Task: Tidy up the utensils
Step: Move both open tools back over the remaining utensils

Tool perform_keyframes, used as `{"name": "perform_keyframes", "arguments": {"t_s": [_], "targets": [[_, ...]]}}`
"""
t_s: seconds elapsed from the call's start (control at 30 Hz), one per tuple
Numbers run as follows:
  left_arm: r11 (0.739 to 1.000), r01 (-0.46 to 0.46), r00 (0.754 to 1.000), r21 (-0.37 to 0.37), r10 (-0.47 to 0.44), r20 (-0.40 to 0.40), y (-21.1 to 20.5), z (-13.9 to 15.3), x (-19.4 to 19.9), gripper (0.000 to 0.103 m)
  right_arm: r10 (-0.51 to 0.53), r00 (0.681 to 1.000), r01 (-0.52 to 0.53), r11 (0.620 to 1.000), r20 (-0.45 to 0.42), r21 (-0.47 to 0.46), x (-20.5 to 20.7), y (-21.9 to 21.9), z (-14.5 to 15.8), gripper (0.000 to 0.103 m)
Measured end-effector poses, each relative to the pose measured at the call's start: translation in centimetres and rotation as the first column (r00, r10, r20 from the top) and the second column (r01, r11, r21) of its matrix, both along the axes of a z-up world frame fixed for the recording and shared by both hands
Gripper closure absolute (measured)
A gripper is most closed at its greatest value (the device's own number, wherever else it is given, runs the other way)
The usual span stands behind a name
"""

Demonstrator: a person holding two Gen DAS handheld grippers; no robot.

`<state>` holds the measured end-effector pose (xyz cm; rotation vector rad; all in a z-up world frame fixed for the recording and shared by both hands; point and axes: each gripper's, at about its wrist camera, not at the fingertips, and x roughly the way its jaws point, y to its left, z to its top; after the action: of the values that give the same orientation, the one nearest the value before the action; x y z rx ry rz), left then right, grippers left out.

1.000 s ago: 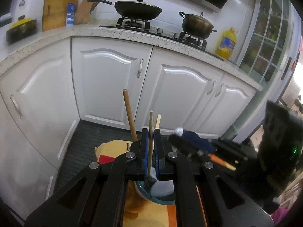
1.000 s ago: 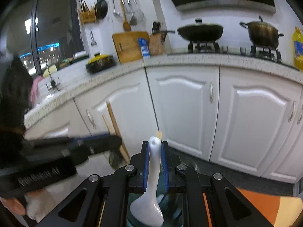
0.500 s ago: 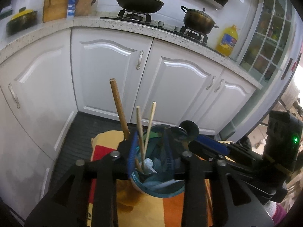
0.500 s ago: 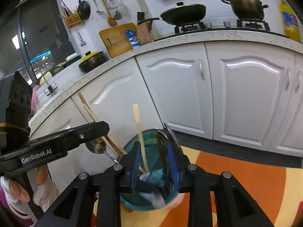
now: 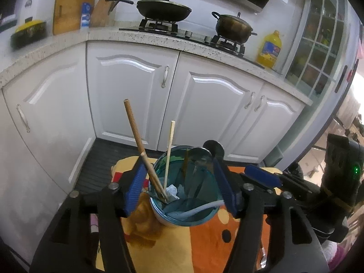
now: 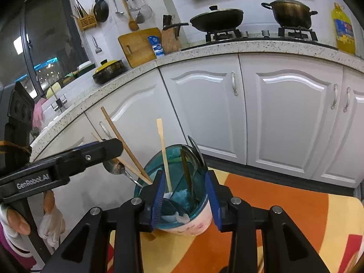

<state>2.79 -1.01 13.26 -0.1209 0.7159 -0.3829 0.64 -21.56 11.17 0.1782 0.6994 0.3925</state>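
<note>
On the orange-and-yellow patterned cloth (image 5: 200,245) stands a translucent teal cup (image 5: 184,204) with a pale, faintly printed lower wall, round-mouthed and upright. Inside it lean a thick round wooden stick (image 5: 138,141), a thinner pale chopstick (image 5: 169,150), a slim brown utensil, two metal spoons (image 5: 200,157) with their rounded bowls uppermost, and a white ceramic spoon (image 5: 198,208) lying curved along the bottom beside a crumpled scrap of white paper (image 5: 171,191). From the right wrist view the same cup (image 6: 195,218) shows a flat pale wooden stick (image 6: 163,154) rising from it and further chopsticks (image 6: 122,143) slanting out to the left. Both tools are black plastic with blue ribbed pads. Holding nothing, the left gripper (image 5: 179,186) has its jaws spread wide, one on each side of the cup. Likewise parted and empty, the right gripper (image 6: 185,193) straddles the cup closely. Behind are glossy white panelled cabinet doors (image 5: 132,95) under a speckled stone countertop (image 5: 159,39).
</note>
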Motion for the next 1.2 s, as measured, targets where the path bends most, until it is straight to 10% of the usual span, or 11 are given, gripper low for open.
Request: {"name": "perform_keyframes", "arguments": {"t_s": [1.2], "targets": [[0.990,0.122,0.988,0.071,-0.128,0.087,-6.1,0.0,-6.6,0.041,-0.167,0.985,0.163,0.984,-0.044,-0.075,-7.4,-7.6,-1.0,0.062]]}}
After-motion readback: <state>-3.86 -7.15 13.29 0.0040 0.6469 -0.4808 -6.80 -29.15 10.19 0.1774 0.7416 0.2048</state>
